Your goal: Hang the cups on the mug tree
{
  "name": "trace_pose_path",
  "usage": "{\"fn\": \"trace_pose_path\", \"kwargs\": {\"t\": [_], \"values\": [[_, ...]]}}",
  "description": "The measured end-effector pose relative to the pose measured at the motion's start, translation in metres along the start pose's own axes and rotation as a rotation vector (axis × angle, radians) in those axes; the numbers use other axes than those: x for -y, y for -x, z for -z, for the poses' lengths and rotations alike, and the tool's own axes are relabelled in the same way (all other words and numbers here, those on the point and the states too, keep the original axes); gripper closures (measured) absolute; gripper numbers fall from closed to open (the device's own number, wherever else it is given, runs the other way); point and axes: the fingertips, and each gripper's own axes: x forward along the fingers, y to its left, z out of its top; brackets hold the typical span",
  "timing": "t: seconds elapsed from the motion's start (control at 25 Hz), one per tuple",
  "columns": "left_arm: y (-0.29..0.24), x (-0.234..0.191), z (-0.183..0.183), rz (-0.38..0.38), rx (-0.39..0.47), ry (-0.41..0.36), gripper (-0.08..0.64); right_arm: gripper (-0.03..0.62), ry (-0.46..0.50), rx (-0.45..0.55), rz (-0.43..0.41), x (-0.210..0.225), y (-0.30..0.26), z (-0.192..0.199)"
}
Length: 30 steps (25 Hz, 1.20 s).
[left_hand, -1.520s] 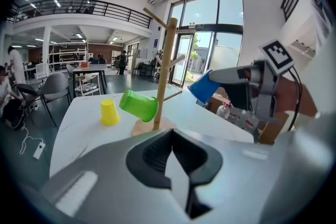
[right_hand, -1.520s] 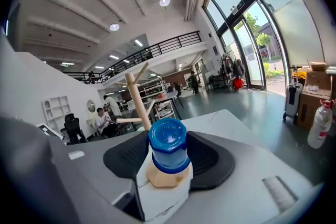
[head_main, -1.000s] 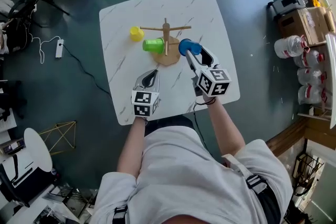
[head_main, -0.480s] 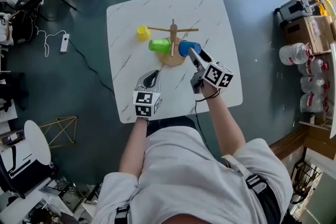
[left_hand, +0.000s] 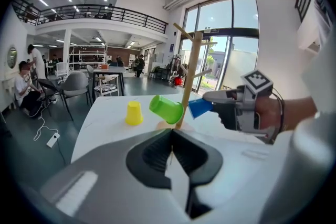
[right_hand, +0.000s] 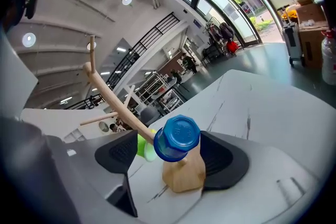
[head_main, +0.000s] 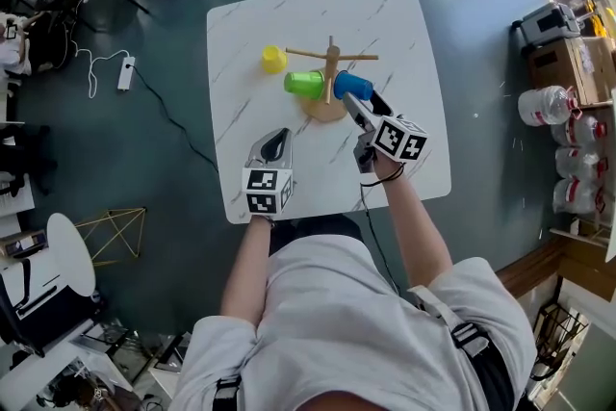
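Your right claw [head_main: 361, 106] is opening around the blue cup [right_hand: 177, 138], hung on the mug tree [head_main: 330, 72]. Your left claw [head_main: 277, 140] is closed, empty; the yellow cup [head_main: 273, 60] sits on the table [head_main: 289, 24].

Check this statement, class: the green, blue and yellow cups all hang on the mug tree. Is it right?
No. The yellow cup is not hanging: it stands upside down on the table, apart from the mug tree, as the left gripper view shows. The green cup and the blue cup do sit on the tree's pegs.
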Motion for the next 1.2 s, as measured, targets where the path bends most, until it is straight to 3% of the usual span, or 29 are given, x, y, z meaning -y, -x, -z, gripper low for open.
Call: {"fn": "trace_pose_path", "kwargs": {"t": [0.28,0.36,0.4,0.44,0.48,0.52,0.64,0.8,1.04,1.2], "values": [[-0.005,-0.056,-0.01,-0.001,0.014,0.038,0.558,0.201,0.061,-0.053,0.145,0.002,0.022,0.033],[-0.01,-0.073,-0.014,0.007,0.012,0.028,0.558,0.232,0.071,-0.078,0.188,0.0,0.03,0.05],[-0.013,-0.079,-0.018,0.016,0.012,0.022,0.558,0.292,0.078,-0.087,0.207,-0.002,0.034,0.058],[-0.017,-0.083,-0.021,0.027,0.012,0.017,0.558,0.403,0.086,-0.091,0.225,-0.006,0.037,0.065],[-0.021,-0.087,-0.024,0.041,0.011,0.01,0.558,0.554,0.099,-0.091,0.235,-0.011,0.037,0.071],[-0.025,-0.091,-0.027,0.056,0.009,0.003,0.558,0.595,0.125,-0.093,0.23,-0.02,0.035,0.077],[-0.033,-0.1,-0.031,0.105,0.001,-0.017,0.558,0.595,0.272,-0.105,0.194,-0.056,0.018,0.092],[-0.044,-0.102,-0.029,0.18,-0.002,-0.043,0.558,0.595,0.442,-0.031,0.228,-0.095,-0.002,0.09],[-0.06,-0.112,-0.04,0.245,0.044,-0.139,0.558,0.594,0.5,0.022,0.274,-0.124,-0.027,0.08],[-0.079,-0.123,-0.038,0.272,0.034,-0.173,0.558,0.594,0.451,0.04,0.313,-0.128,-0.034,0.082]]}}
